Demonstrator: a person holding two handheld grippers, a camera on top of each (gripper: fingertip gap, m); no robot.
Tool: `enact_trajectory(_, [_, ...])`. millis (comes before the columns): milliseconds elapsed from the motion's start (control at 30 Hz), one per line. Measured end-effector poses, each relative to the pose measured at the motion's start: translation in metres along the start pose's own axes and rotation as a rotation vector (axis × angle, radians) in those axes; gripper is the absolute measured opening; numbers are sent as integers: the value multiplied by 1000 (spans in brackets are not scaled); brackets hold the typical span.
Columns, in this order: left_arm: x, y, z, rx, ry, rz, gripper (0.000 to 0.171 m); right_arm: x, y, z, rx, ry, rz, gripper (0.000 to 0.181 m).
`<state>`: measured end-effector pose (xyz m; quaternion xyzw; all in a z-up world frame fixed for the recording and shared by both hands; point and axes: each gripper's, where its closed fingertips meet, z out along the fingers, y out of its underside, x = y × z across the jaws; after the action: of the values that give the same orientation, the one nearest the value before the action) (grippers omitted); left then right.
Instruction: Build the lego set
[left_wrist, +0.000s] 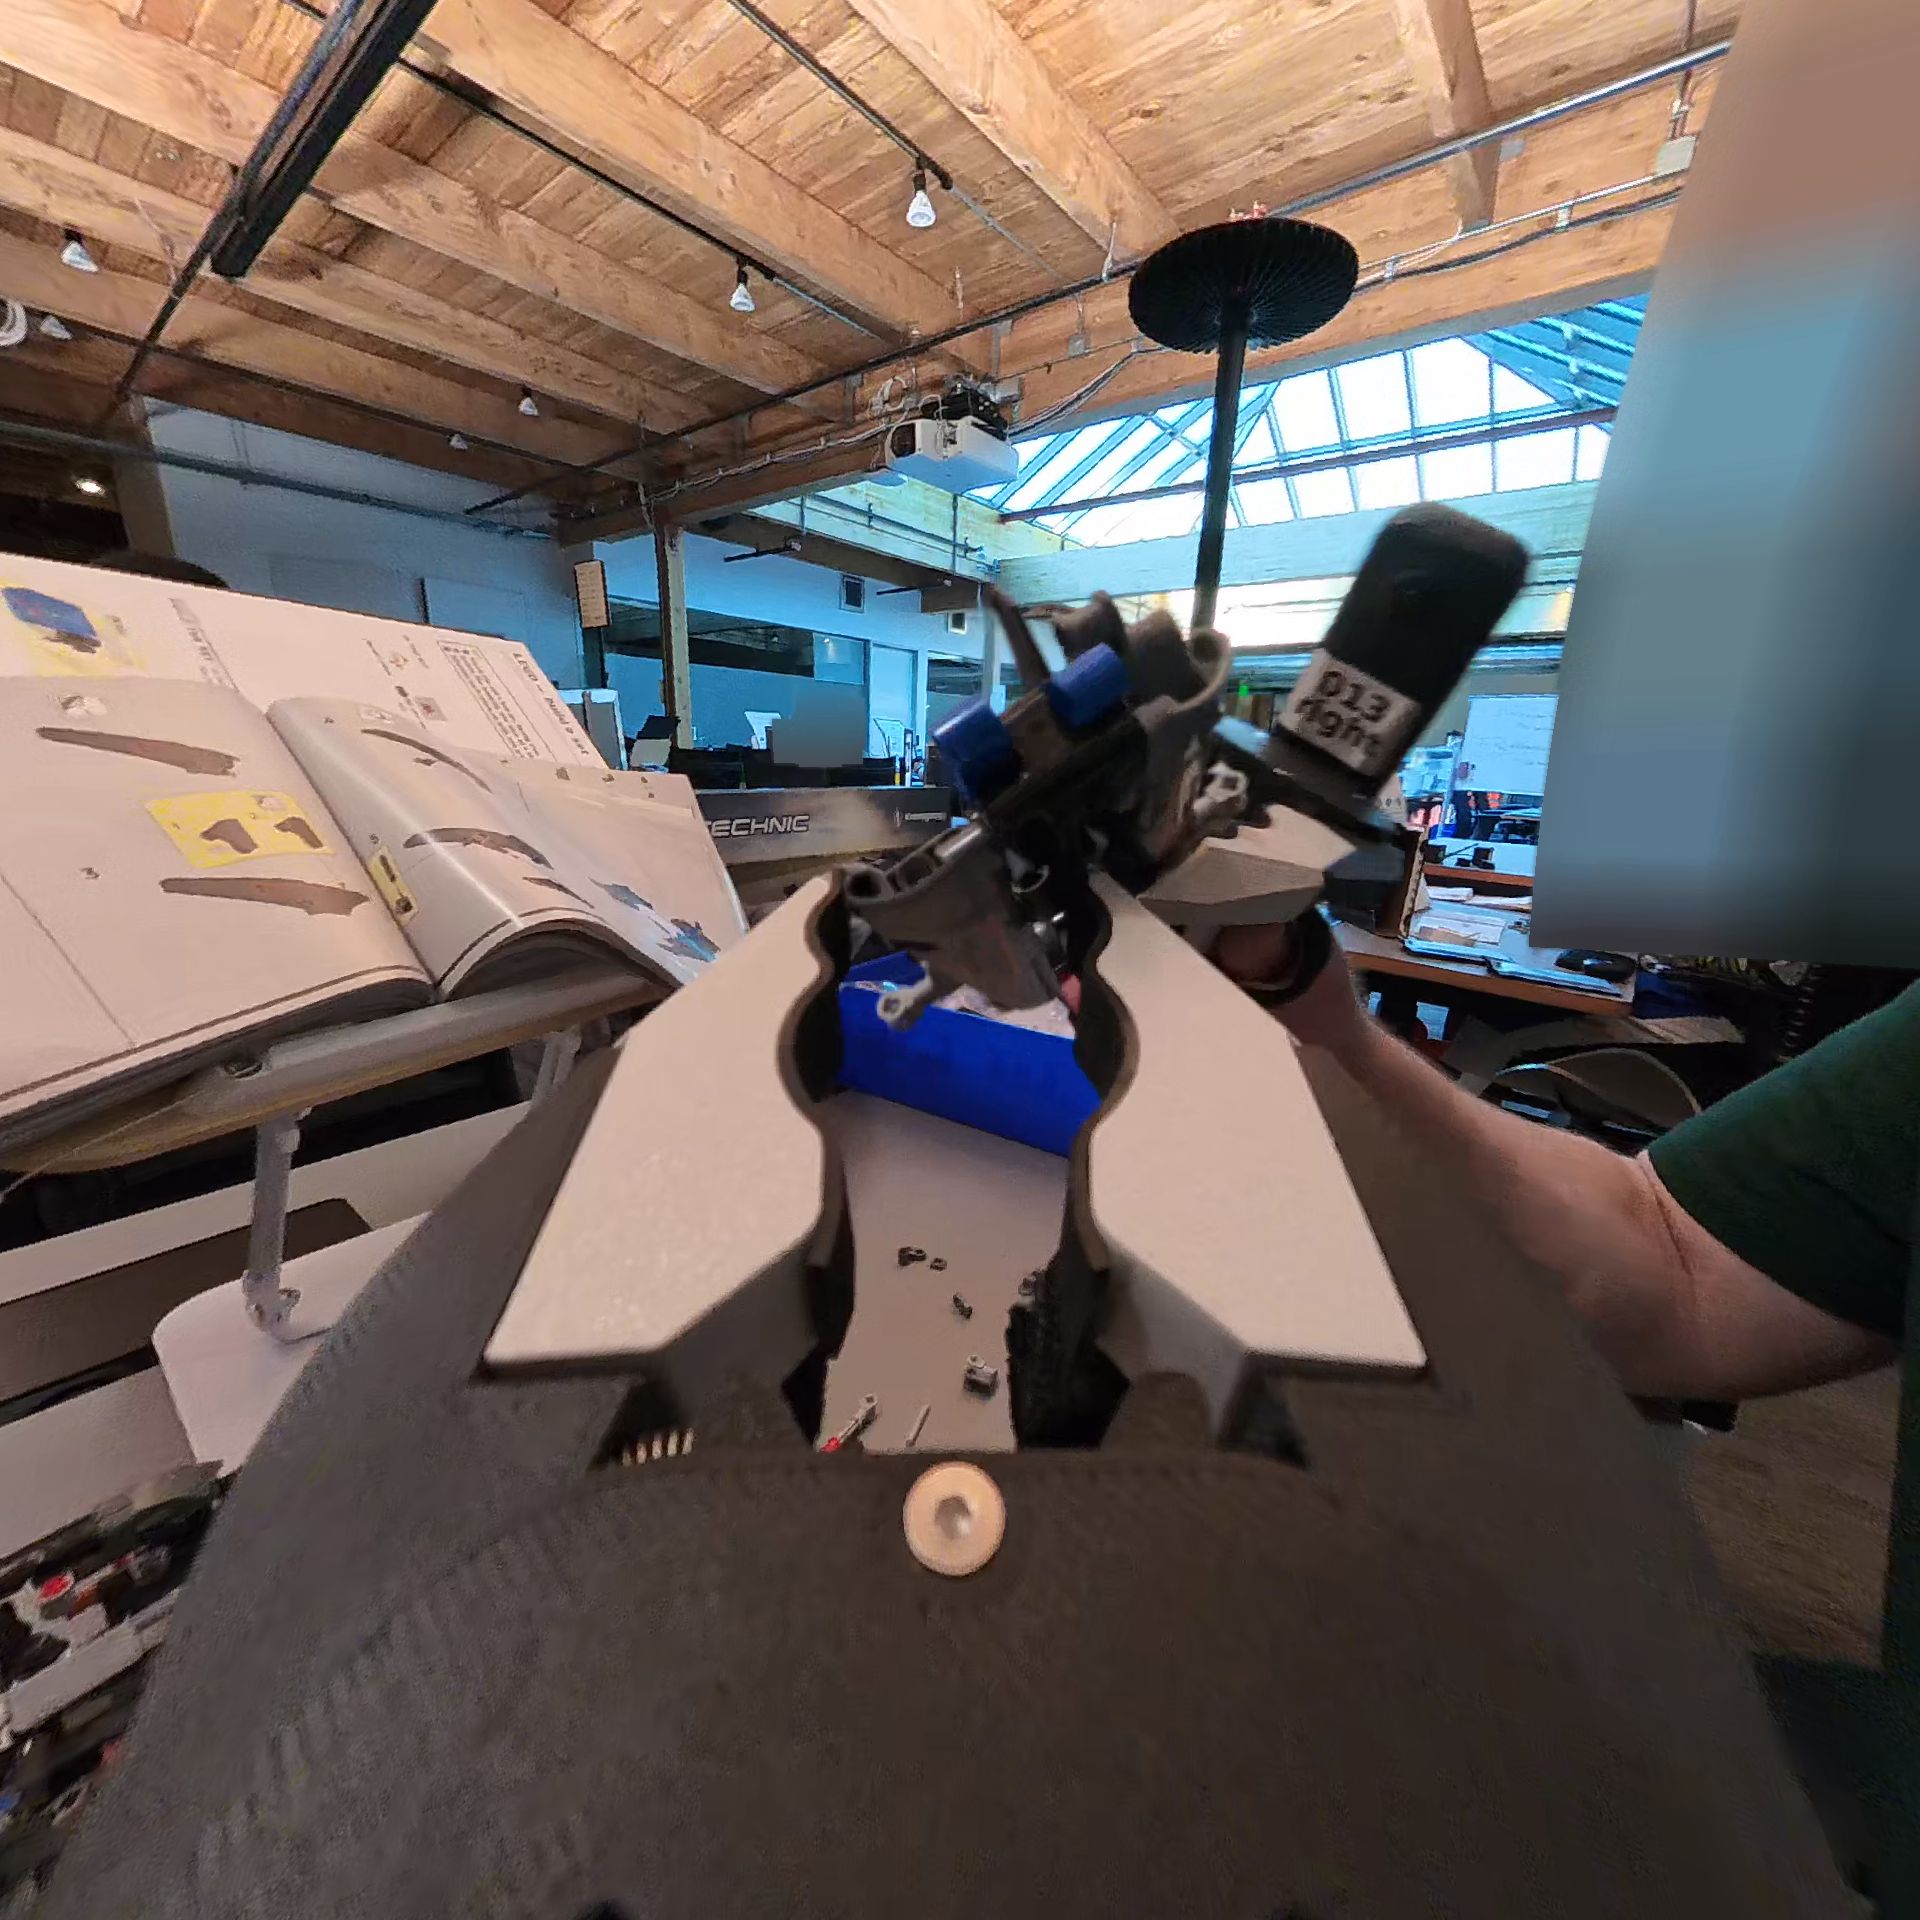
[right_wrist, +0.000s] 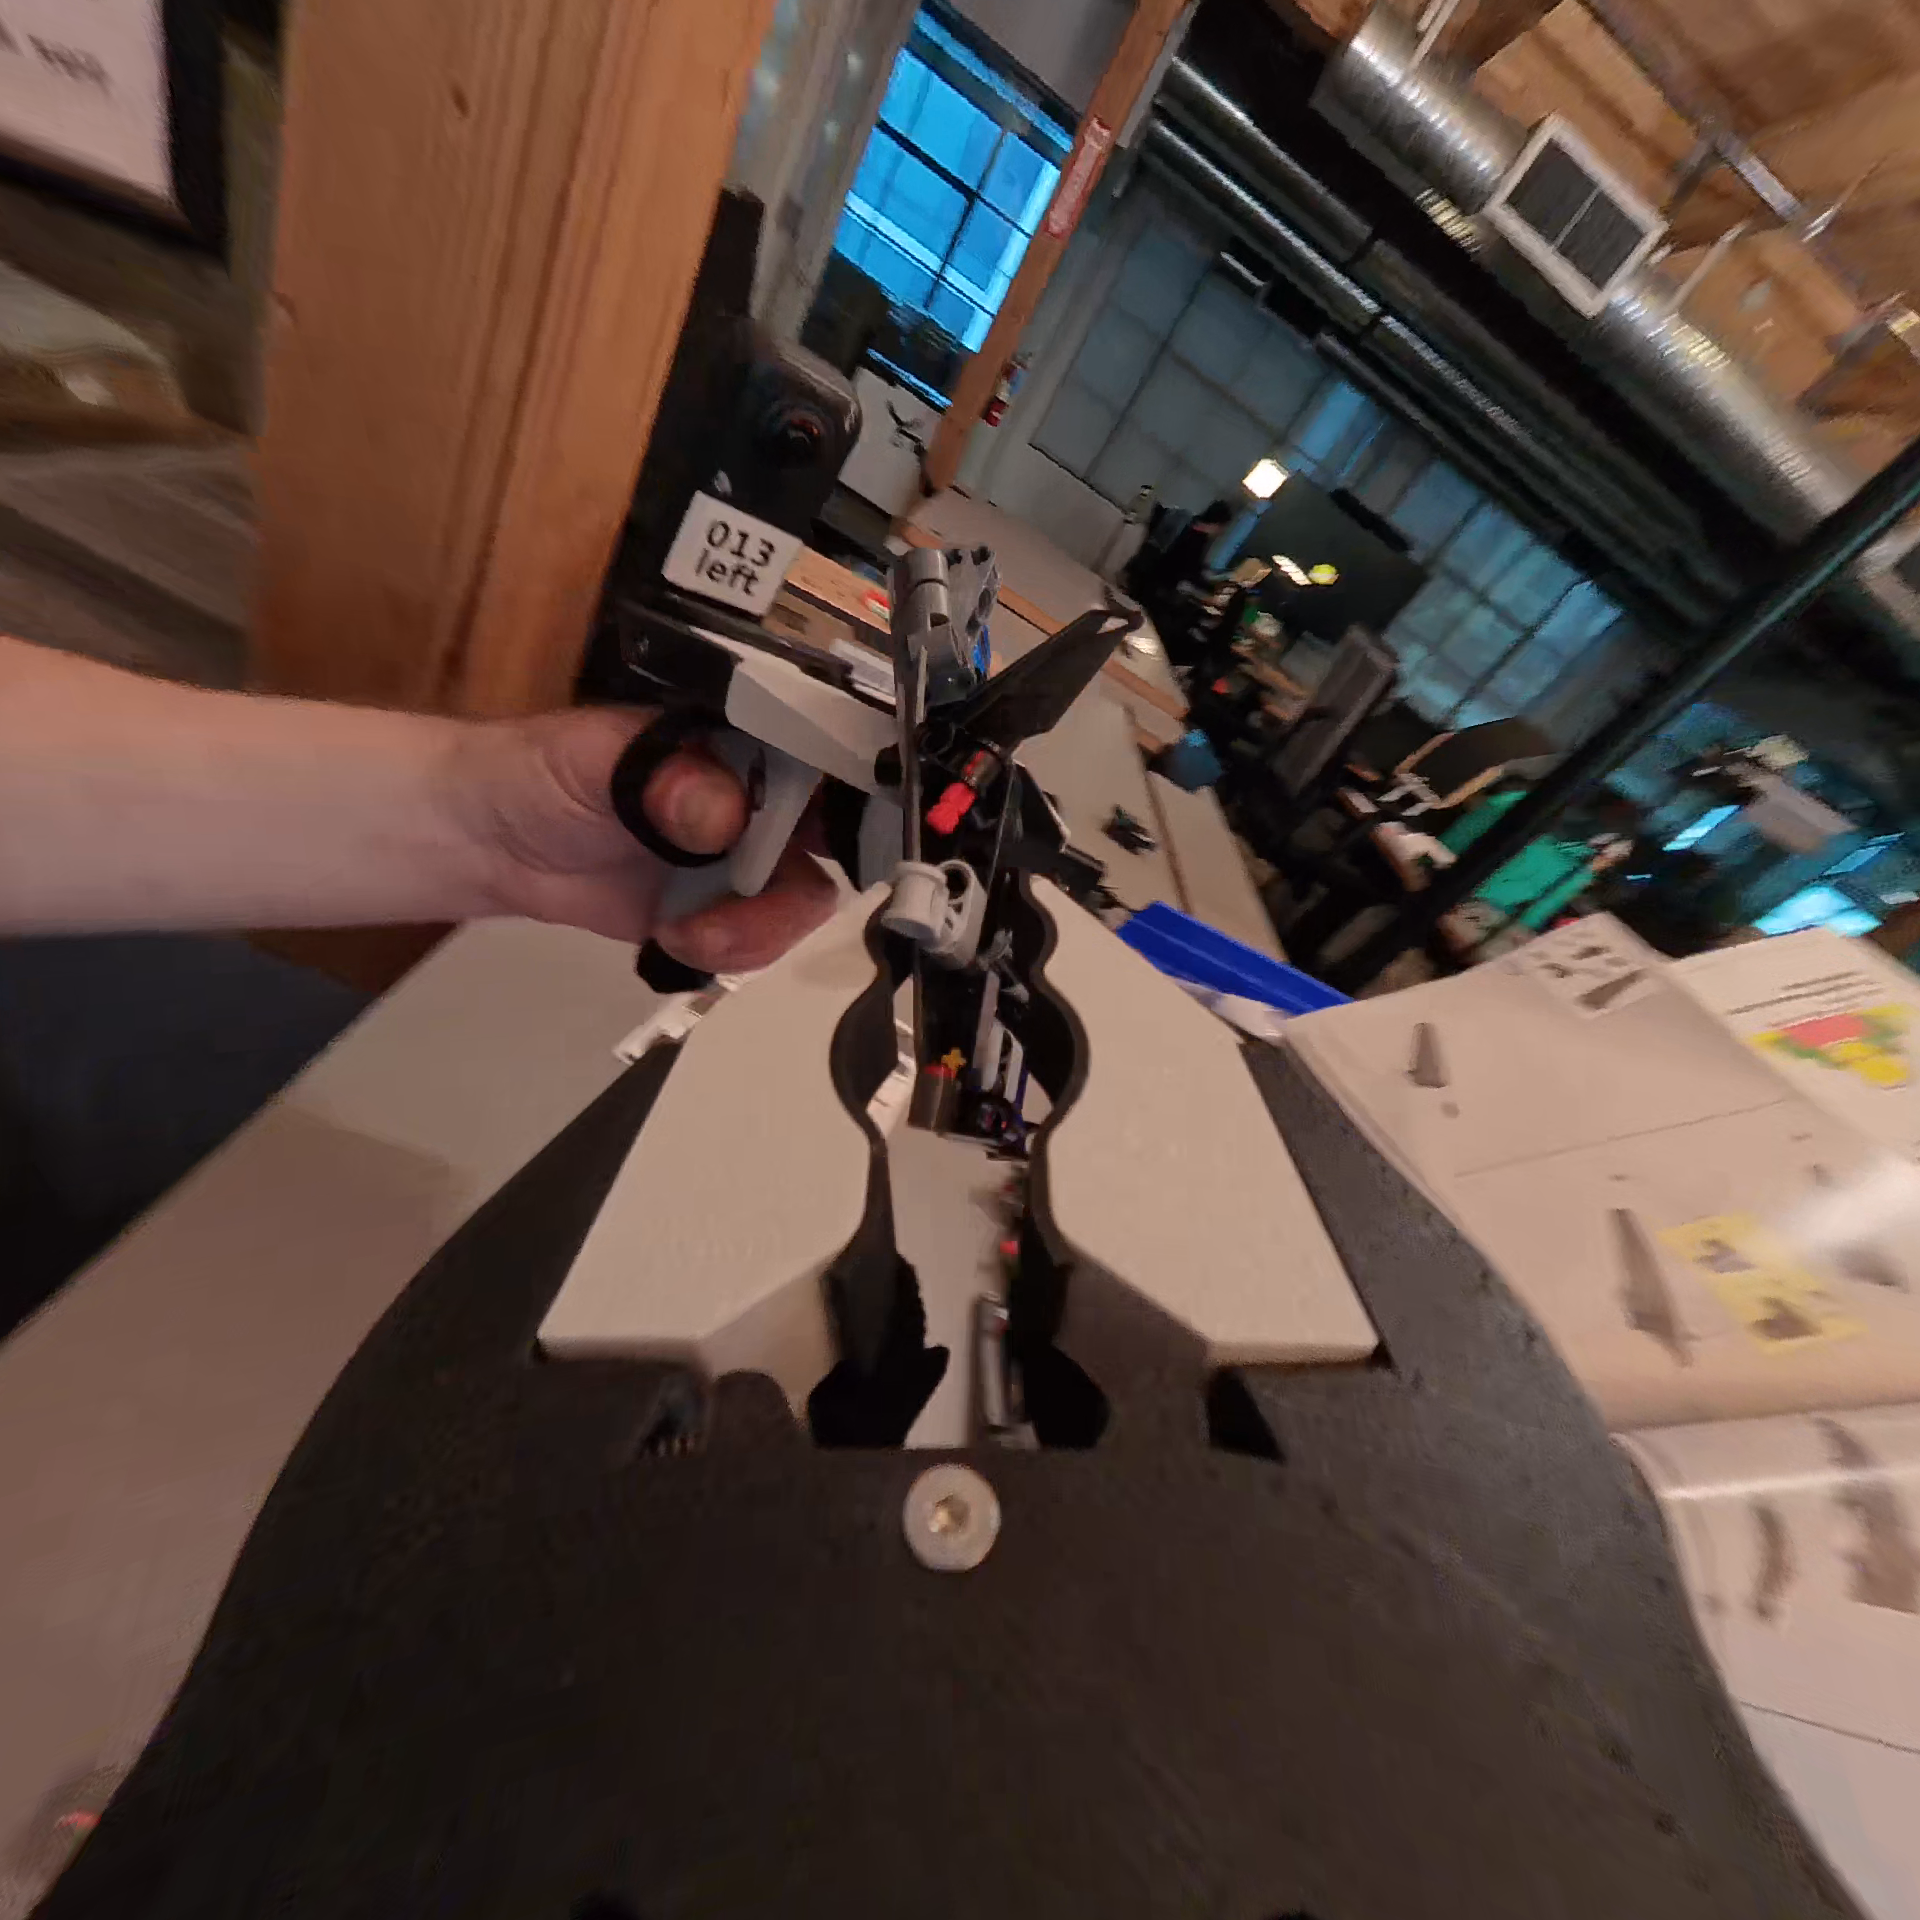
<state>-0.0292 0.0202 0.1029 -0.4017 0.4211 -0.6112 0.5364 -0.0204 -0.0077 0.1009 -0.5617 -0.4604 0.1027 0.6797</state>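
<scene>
A partly built lego model (left_wrist: 997, 831) of dark grey, black and blue parts is held up in the air above the white table (left_wrist: 935, 1174). My left gripper (left_wrist: 966, 904) is shut on its lower end. The right gripper's grey body (left_wrist: 1247, 868) reaches in from the right, held by a hand, and grips the model's other side. In the right wrist view my right gripper (right_wrist: 961, 914) is shut on the model (right_wrist: 977, 1039), which stands upright with a black wing panel (right_wrist: 1039, 686) at its top. The left gripper's body (right_wrist: 800, 717) holds it from the left.
An open instruction booklet (left_wrist: 312, 862) lies on a stand at the left; it also shows in the right wrist view (right_wrist: 1558, 1143). A blue bin (left_wrist: 966, 1060) stands behind the grippers. Small loose parts (left_wrist: 935, 1268) lie on the table. A pile of parts (left_wrist: 73, 1621) lies lower left. The grippers are tip to tip, or close to it.
</scene>
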Motion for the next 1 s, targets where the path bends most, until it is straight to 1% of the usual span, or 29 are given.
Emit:
enact_trajectory(100, [-9,4,-2,-19,-44,-37,40,3,2,3,-83,123,-169,16])
enact_trajectory(233, [-18,10,-7,-18,-39,-200,45,7,2,5,-147,244,-322,15])
enact_trajectory(400, [-14,11,-18,40,101,-430,55,8,6,6,-211,310,-456,14])
enact_trajectory(500, [-12,4,-23,101,175,-519,61,2,7,11,-245,316,-538,15])
enact_trajectory(600, [-11,1,-24,129,205,-551,60,-4,13,18,-283,320,-597,15])
enact_trajectory(633, [-14,3,-23,123,195,-561,61,-5,16,21,-302,327,-626,15])
enact_trajectory(700, [-17,8,-23,116,174,-568,57,-7,20,25,-320,337,-670,15])
enact_trajectory(900, [-30,18,-27,139,130,-609,55,-10,33,35,-365,344,-724,16])
enact_trajectory(1000, [-36,21,-30,156,133,-615,51,-12,41,39,-370,330,-716,17])
